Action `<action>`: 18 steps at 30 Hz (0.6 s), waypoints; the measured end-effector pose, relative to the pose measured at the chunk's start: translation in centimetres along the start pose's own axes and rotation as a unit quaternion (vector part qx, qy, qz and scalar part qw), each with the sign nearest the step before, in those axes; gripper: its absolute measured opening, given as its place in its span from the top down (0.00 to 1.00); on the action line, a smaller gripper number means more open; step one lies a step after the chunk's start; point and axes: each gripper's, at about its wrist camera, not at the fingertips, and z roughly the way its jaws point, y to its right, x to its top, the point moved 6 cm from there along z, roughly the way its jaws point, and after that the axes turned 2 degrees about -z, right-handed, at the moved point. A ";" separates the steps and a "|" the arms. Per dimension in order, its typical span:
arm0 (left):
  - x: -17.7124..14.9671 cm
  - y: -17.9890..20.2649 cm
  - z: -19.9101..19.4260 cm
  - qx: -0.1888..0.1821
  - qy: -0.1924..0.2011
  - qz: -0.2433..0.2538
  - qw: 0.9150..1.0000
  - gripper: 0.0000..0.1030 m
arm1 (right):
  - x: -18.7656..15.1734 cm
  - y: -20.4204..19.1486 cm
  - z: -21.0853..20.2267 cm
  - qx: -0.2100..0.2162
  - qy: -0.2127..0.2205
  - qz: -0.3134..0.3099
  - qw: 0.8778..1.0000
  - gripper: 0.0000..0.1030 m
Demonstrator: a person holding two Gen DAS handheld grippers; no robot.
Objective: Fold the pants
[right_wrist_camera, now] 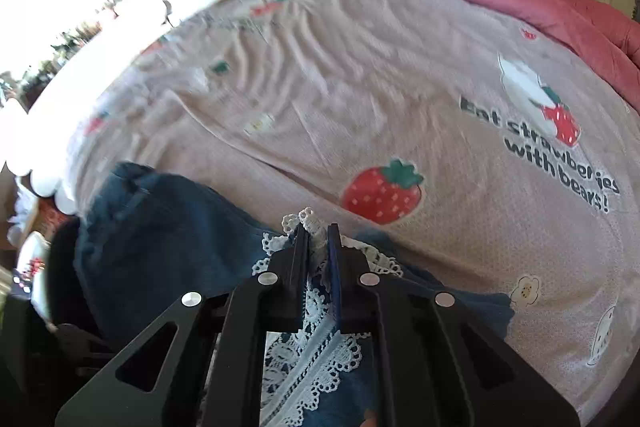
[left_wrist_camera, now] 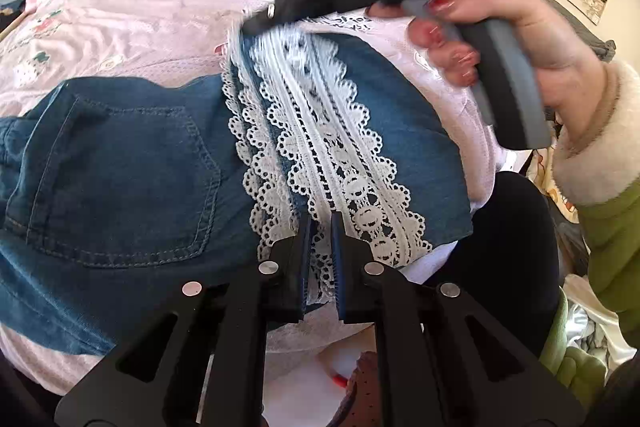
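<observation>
From the left wrist view, the denim pants [left_wrist_camera: 120, 163] lie flat on the pink strawberry-print bedspread [left_wrist_camera: 120, 27], back pocket [left_wrist_camera: 120, 179] up, with the white lace-trimmed hem [left_wrist_camera: 320, 147] running away from the camera. The left gripper [left_wrist_camera: 321, 223] is nearly closed, its jaws pinching the near end of the lace. At the far end, the person's right hand [left_wrist_camera: 500, 39] brings the right gripper [left_wrist_camera: 256, 23] down onto the lace edge.

From the right wrist view, the right gripper [right_wrist_camera: 318, 231] is closed to a narrow gap with a tuft of the lace-trimmed hem [right_wrist_camera: 308, 339] caught between its jaws.

The denim looks light and limp, likely to sag between the two grips. The lace seems delicate, so taking denim along with it would probably hold better.
</observation>
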 end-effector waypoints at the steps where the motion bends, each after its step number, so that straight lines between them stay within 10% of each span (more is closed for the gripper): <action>1: 0.0 0.0 -0.1 0.000 0.000 -0.001 1.000 0.96 | 0.0 0.3 0.5 0.006 -0.002 0.012 1.000 0.89; 6: -0.2 0.0 -0.2 -0.001 -0.003 -0.001 1.000 0.96 | 0.9 1.7 -2.8 0.052 0.065 0.061 0.995 0.46; 14: 0.0 0.0 -1.9 -0.009 0.012 -0.002 1.000 0.96 | -2.2 5.7 -9.5 -0.003 0.113 0.072 0.991 0.43; 18: 1.2 1.2 -3.2 -0.011 0.032 0.019 0.999 0.79 | -4.6 4.8 -8.2 0.014 0.082 0.058 0.995 0.45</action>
